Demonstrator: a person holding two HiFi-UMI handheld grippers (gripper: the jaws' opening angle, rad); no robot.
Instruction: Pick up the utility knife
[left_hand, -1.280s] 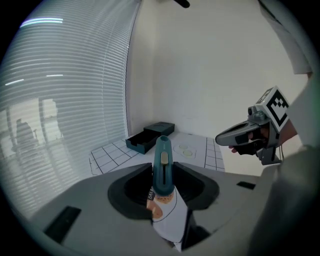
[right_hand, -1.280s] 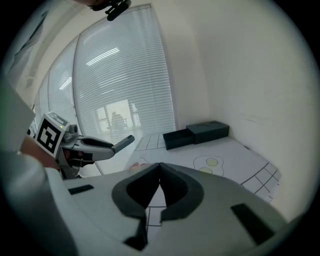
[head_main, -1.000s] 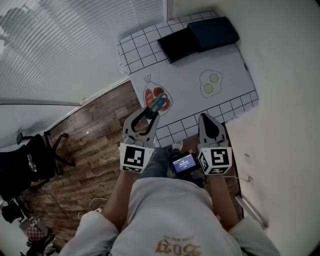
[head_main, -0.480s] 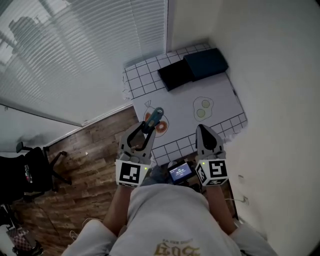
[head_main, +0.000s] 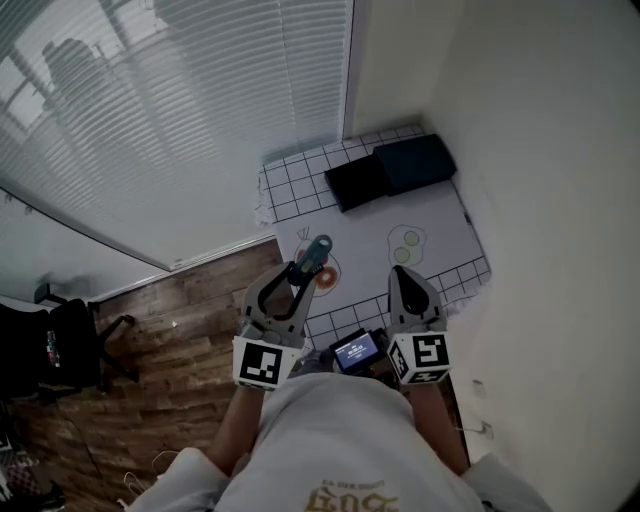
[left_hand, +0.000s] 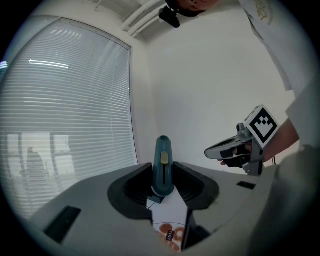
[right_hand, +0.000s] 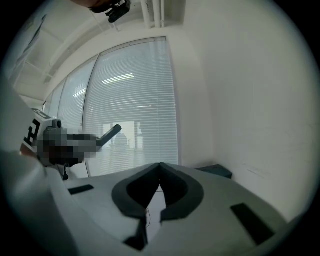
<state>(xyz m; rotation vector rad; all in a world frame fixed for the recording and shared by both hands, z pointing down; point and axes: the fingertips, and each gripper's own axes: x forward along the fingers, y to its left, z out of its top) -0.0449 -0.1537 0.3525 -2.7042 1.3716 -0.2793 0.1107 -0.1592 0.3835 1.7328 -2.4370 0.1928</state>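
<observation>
The utility knife (head_main: 316, 250), teal with a yellow slider, sticks out forward between the jaws of my left gripper (head_main: 303, 268), which is shut on its body. In the left gripper view the utility knife (left_hand: 162, 164) stands upright between the dark pads, well above the table. My right gripper (head_main: 401, 272) hovers beside it to the right, its jaws closed tip to tip with nothing between them. In the right gripper view the right gripper (right_hand: 160, 166) points at the window and the wall corner. Both grippers are held high over the near edge of the white mat (head_main: 445, 235).
A black box (head_main: 358, 182) and a dark blue box (head_main: 415, 162) lie at the far end of the mat by the wall. Window blinds (head_main: 150, 110) fill the left. A wooden floor (head_main: 170, 330) and an office chair (head_main: 60, 345) lie below left. A small lit screen (head_main: 355, 350) sits at the person's waist.
Both grippers have risen together, so the table looks smaller and farther below. The knife has stayed in the left gripper. The right jaws have stayed closed.
</observation>
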